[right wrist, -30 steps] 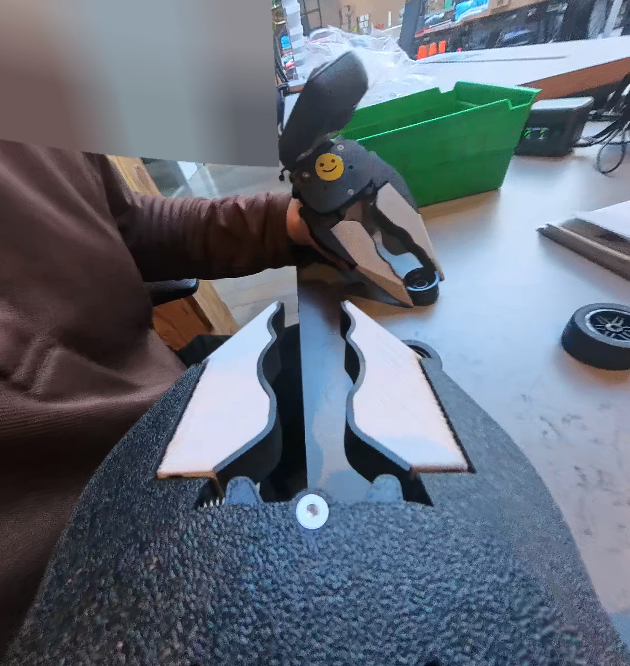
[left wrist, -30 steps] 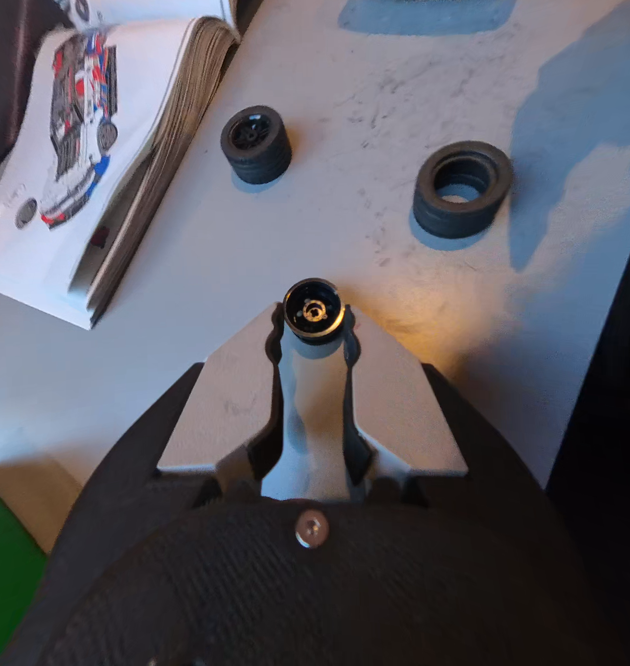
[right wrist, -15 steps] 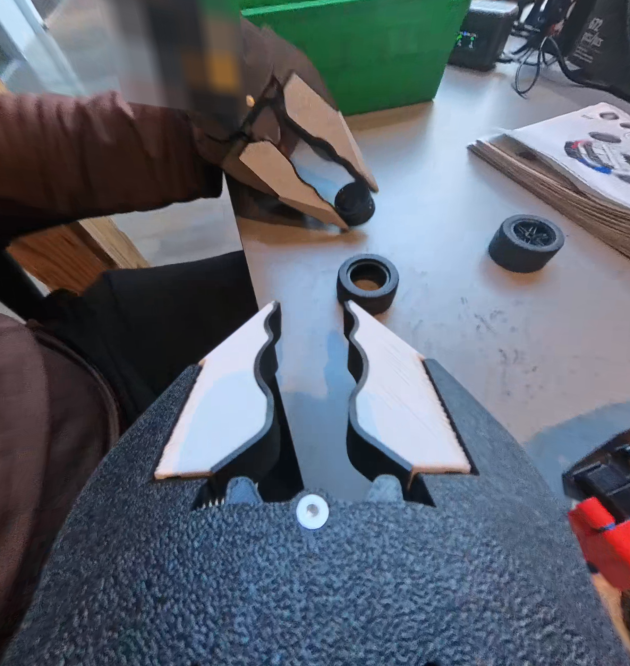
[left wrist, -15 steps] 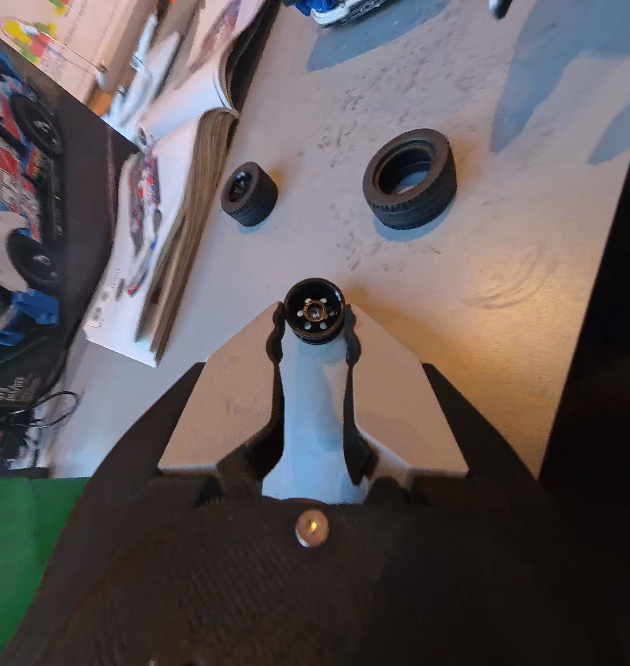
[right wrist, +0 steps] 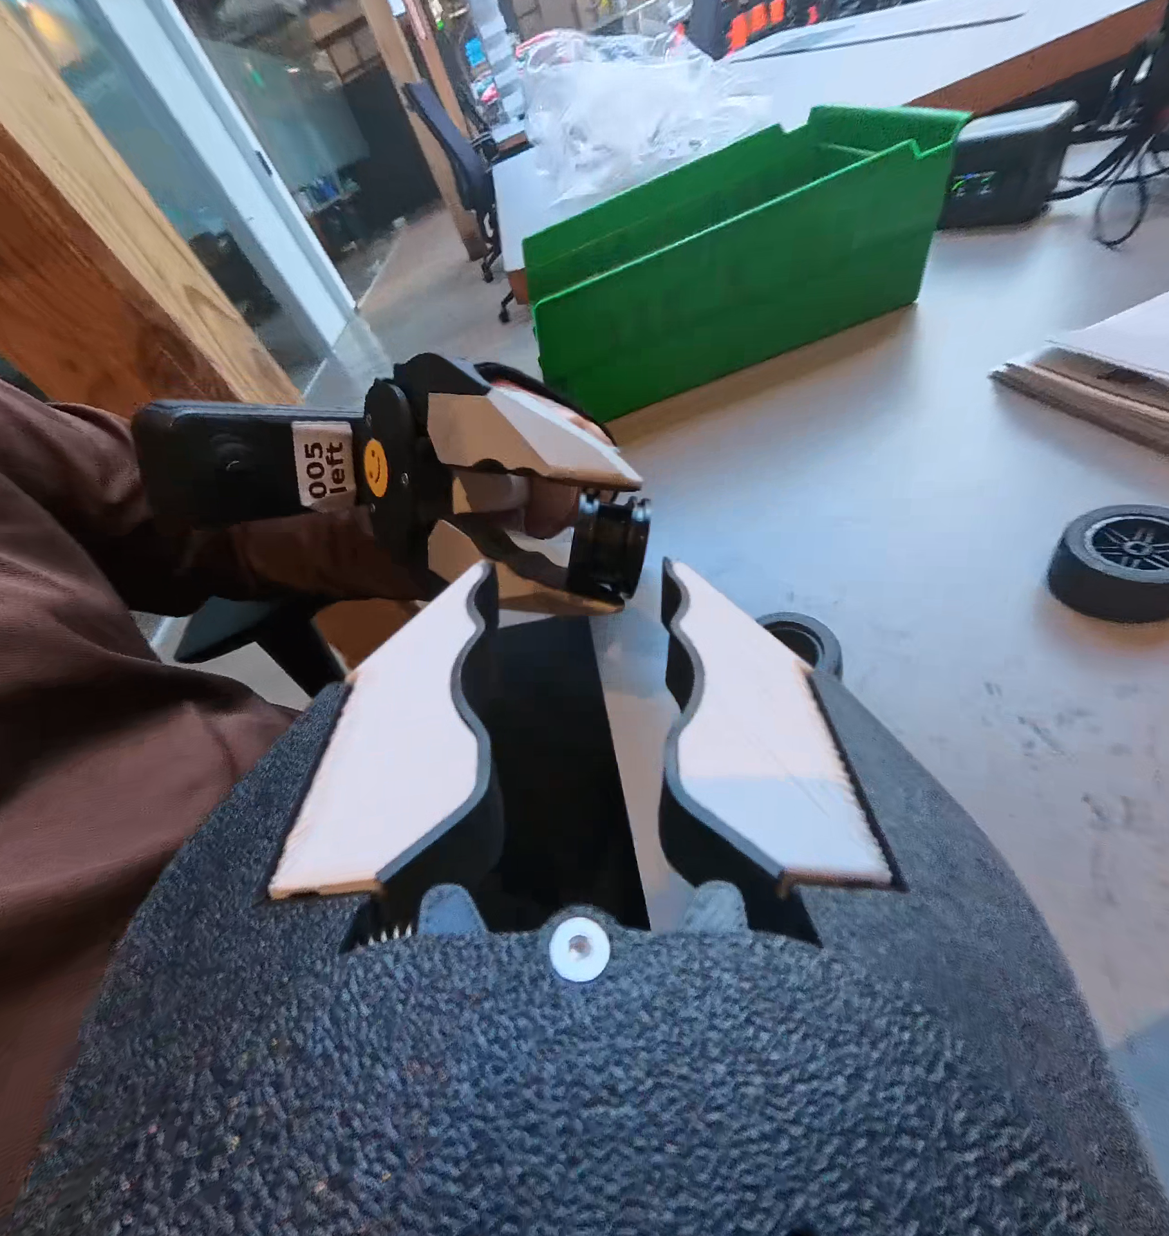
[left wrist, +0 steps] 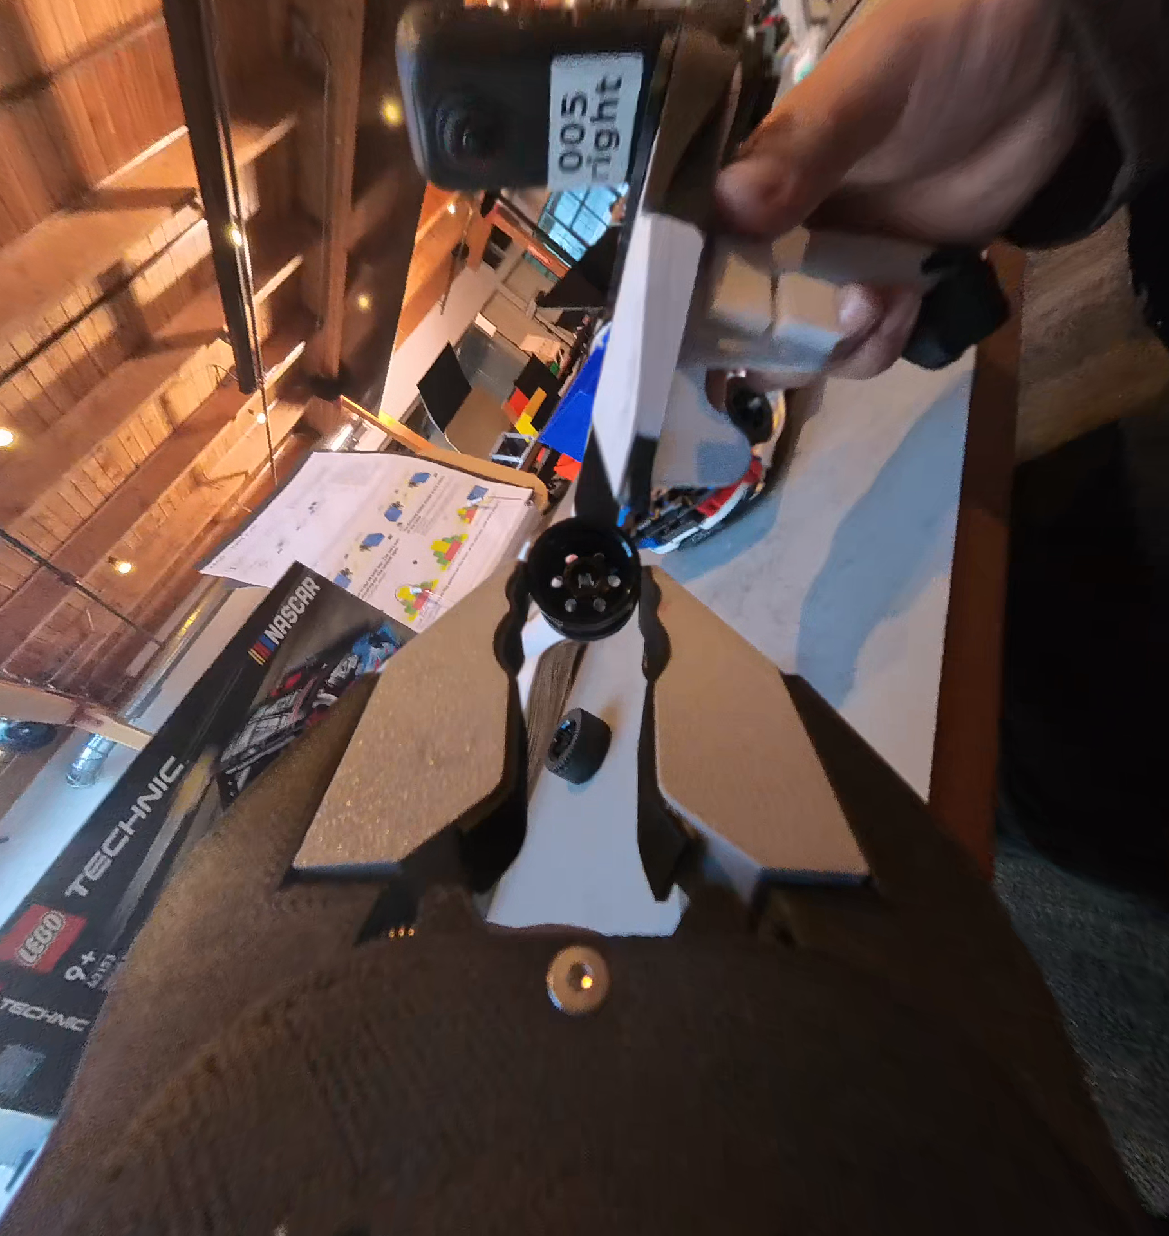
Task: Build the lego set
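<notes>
Centrally, the black rim (left wrist: 582, 580) sits clamped between my left gripper's (left wrist: 580, 588) tips, lifted off the table (right wrist: 903, 535). My right gripper (right wrist: 576, 582) hangs just beside it, jaws apart and empty. Beyond lie a tyre (right wrist: 802, 635), a wheel (right wrist: 1128, 560) and a green bin (right wrist: 735, 274).

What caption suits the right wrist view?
Left gripper holds a black plastic wheel rim above the open right gripper.
</notes>
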